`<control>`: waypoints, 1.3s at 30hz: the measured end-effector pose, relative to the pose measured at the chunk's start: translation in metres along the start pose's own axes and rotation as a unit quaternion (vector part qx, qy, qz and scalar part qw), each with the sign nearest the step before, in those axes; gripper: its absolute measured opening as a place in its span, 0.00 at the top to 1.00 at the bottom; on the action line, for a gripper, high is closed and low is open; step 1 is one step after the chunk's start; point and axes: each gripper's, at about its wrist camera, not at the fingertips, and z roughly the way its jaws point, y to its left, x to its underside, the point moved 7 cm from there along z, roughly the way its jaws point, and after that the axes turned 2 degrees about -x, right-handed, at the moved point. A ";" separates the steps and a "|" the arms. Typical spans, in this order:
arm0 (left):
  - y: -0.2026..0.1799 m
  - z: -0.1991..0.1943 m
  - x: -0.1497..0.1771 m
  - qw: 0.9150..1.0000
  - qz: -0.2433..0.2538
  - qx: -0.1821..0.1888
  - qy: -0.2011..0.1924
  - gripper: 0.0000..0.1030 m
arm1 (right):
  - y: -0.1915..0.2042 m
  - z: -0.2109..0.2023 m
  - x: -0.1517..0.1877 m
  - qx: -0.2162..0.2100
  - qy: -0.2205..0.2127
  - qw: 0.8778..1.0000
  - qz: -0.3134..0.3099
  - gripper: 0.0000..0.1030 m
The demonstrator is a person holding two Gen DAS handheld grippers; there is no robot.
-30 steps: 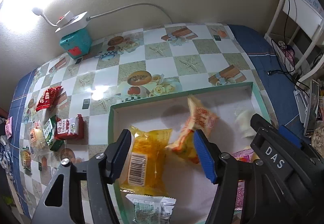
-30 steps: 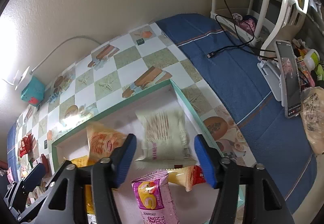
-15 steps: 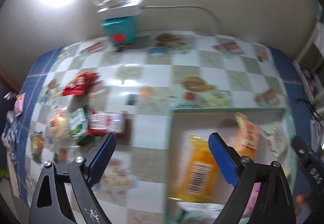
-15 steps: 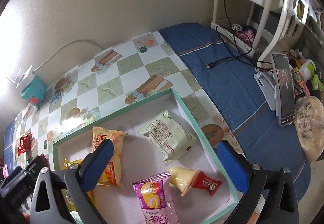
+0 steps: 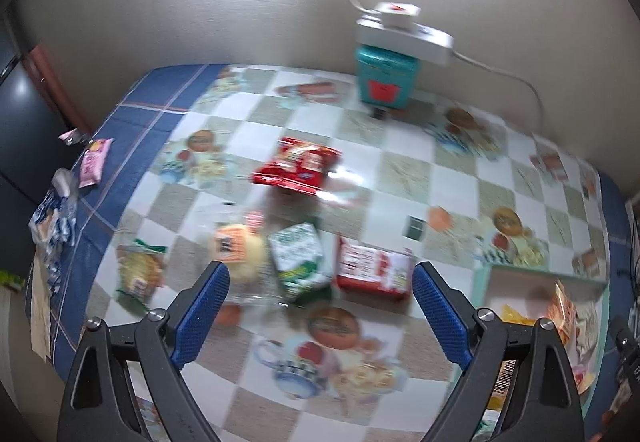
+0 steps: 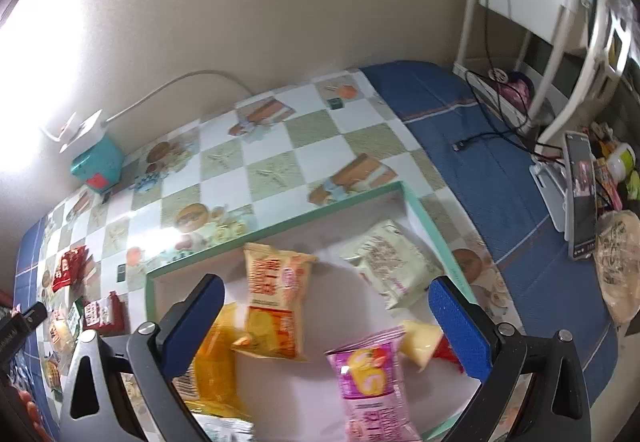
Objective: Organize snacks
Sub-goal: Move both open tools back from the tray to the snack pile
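A desk (image 5: 416, 170) under a checked cloth printed with food pictures carries a shallow green-rimmed tray (image 6: 276, 230) with a white floor. Inside the tray lie a cream packet (image 6: 390, 264), an orange-yellow packet (image 6: 274, 300), a pink packet (image 6: 370, 378) and others. Loose on the cloth lie a red packet (image 5: 298, 166), a green one (image 5: 300, 260) and a red-and-white one (image 5: 372, 272); their blurred lettering seems unreadable. The left claw (image 5: 320, 316) and right claw (image 6: 326, 324) both gape wide, empty.

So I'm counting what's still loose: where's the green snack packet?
Left wrist view, centre: the green snack packet lies on the checkered table, between a yellowish snack and a red-and-white packet.
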 end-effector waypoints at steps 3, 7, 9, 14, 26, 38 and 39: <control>0.032 0.001 -0.005 1.000 -0.029 -0.006 -0.001 0.10 | 0.017 -0.004 0.001 -0.003 -0.005 1.000 -0.011 0.00; 0.076 0.003 -0.009 0.997 -0.070 -0.014 -0.002 0.10 | 0.043 -0.010 0.003 -0.010 -0.013 0.999 -0.027 0.00; 0.096 0.005 -0.010 0.996 -0.090 -0.016 -0.003 0.10 | 0.054 -0.010 0.005 -0.014 -0.015 0.999 -0.034 0.00; 0.142 0.011 -0.008 0.992 -0.129 -0.020 0.001 0.10 | 0.090 -0.008 0.017 -0.025 -0.010 0.998 -0.056 0.00; 0.221 0.025 0.004 0.982 -0.184 -0.038 0.011 0.10 | 0.183 -0.001 0.051 -0.053 0.000 0.990 -0.128 0.00; 0.259 0.050 0.021 0.974 -0.219 -0.044 0.041 0.08 | 0.252 0.013 0.090 -0.084 0.028 0.979 -0.181 0.00; 0.257 0.055 0.021 0.974 -0.219 -0.036 0.043 0.08 | 0.255 0.014 0.093 -0.086 0.029 0.979 -0.184 0.00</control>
